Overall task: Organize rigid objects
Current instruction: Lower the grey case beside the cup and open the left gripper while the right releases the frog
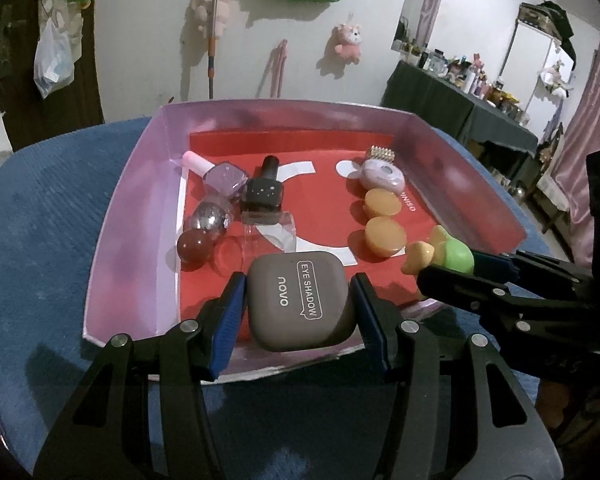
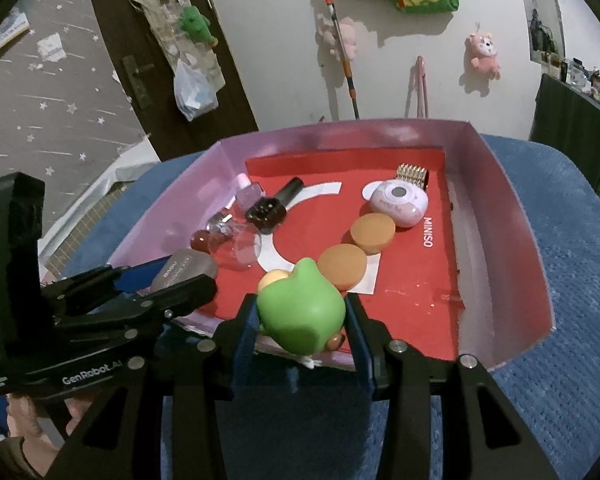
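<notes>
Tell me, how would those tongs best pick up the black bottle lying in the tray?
Grip the black bottle across its square body, coming from above. It lies flat with its narrow cap pointing toward the tray's far wall. The body's flat sides suit the pads better than the thin cap. The lilac bottle sits close on one side, so space there looks tight.

The box (image 1: 128, 240) sits on the counter (image 1: 40, 220). Inside, bottles (image 1: 260, 192) cluster at the left wall; two discs (image 1: 382, 218) line up right of centre, the round device (image 1: 382, 174) behind them. The case (image 1: 300, 304) and toy (image 2: 300, 312) sit above the near rim, case to the left.
</notes>
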Demonstrator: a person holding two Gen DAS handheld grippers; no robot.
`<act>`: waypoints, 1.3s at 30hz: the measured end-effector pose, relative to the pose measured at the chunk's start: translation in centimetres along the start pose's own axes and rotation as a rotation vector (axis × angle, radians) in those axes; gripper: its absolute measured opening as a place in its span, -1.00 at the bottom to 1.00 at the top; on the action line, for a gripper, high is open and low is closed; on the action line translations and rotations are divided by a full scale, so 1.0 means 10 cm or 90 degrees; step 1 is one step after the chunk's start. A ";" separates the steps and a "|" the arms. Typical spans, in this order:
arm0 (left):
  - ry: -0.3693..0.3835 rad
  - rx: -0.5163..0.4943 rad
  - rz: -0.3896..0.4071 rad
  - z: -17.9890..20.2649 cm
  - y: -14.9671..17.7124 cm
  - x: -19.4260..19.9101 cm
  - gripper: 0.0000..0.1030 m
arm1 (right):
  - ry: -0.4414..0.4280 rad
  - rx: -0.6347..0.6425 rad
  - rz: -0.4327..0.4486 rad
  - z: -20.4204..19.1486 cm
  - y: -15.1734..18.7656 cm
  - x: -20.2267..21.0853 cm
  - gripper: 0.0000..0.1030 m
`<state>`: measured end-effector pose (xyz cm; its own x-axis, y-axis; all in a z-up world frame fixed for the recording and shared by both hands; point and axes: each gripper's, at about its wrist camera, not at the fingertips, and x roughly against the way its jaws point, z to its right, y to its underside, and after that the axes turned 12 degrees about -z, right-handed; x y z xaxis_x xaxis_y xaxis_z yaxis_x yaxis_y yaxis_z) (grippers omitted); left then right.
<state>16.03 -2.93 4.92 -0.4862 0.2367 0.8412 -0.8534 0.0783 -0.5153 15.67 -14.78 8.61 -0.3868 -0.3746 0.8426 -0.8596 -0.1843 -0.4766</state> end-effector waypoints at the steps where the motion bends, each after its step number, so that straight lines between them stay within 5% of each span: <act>1: 0.001 0.001 -0.006 -0.01 -0.01 -0.03 -0.01 | 0.001 0.000 -0.006 0.01 -0.01 -0.04 -0.11; 27: -0.003 0.031 -0.042 -0.16 -0.14 -0.40 -0.01 | 0.030 -0.005 -0.045 0.12 -0.15 -0.41 -0.11; 39: -0.009 0.030 -0.038 -0.13 -0.11 -0.41 -0.01 | 0.099 0.004 -0.016 0.10 -0.18 -0.44 -0.11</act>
<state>19.25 -2.71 1.83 -0.4365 0.2187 0.8727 -0.8888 0.0460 -0.4560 19.27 -13.73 5.56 -0.4125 -0.2245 0.8829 -0.8679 -0.1977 -0.4558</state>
